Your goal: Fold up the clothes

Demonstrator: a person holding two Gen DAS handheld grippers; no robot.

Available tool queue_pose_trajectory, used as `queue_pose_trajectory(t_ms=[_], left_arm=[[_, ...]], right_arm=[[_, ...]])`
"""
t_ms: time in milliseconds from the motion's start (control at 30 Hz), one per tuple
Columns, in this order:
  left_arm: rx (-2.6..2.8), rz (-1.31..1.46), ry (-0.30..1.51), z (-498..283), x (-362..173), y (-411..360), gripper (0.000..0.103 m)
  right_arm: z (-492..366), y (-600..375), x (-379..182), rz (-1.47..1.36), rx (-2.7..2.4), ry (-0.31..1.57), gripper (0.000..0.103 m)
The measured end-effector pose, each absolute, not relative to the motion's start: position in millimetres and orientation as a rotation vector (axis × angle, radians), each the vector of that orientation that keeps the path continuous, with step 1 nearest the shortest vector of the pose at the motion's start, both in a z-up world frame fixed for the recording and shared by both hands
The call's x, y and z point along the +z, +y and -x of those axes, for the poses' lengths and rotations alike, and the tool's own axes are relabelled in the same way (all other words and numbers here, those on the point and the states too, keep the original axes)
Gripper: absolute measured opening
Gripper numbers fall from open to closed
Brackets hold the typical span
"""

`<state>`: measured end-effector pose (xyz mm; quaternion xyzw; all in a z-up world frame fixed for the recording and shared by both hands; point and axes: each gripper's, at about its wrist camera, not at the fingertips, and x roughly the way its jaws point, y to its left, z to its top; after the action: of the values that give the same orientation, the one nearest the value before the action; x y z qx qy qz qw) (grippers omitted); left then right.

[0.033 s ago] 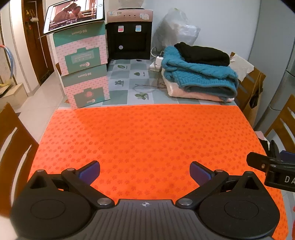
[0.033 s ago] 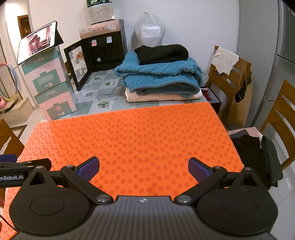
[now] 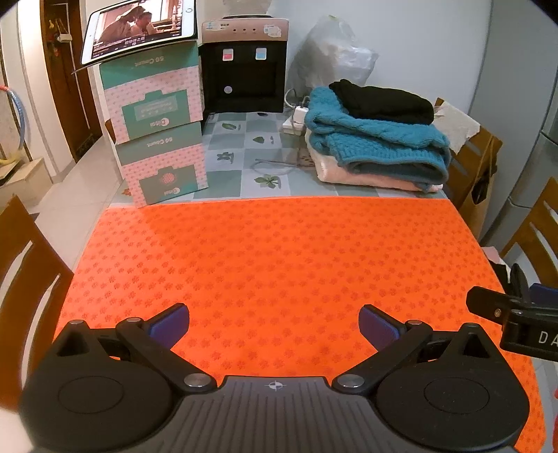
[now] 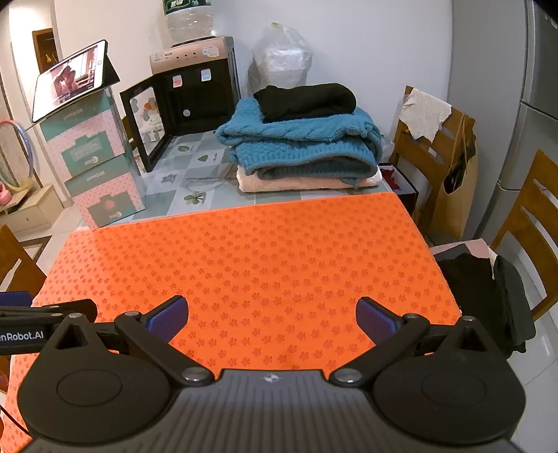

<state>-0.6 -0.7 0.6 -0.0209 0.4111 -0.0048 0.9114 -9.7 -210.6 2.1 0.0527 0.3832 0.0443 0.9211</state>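
An orange patterned mat (image 3: pixel 272 251) (image 4: pixel 244 258) covers the near part of the table and is bare. A stack of folded clothes stands at the back right: a black garment (image 3: pixel 383 101) (image 4: pixel 307 99) on a teal knit sweater (image 3: pixel 376 139) (image 4: pixel 303 146) on a pale pink one (image 3: pixel 362 179) (image 4: pixel 300 183). Dark unfolded clothes (image 4: pixel 484 289) lie on a chair to the right. My left gripper (image 3: pixel 273 322) is open and empty above the mat's near edge. My right gripper (image 4: pixel 272 315) is open and empty beside it; its finger also shows in the left wrist view (image 3: pixel 488 306).
Two stacked pink-green boxes (image 3: pixel 157 132) with a tablet (image 3: pixel 139 28) on top stand back left. A black water dispenser (image 3: pixel 244 69) and a plastic bag (image 3: pixel 331 52) stand at the back. Wooden chairs (image 4: pixel 523 216) flank the table; a power strip (image 3: pixel 294 120) lies beside the stack.
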Motion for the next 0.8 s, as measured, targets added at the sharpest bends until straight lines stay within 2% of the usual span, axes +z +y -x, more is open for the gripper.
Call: queue_pose_trajectory(t_ms=[800], left_arm=[[-0.015,0.004,0.859,-0.5,-0.7,-4.2,0.103]], right_arm=[[10.8,-212.9,1.4,-0.116,0.075,0.784,0.103]])
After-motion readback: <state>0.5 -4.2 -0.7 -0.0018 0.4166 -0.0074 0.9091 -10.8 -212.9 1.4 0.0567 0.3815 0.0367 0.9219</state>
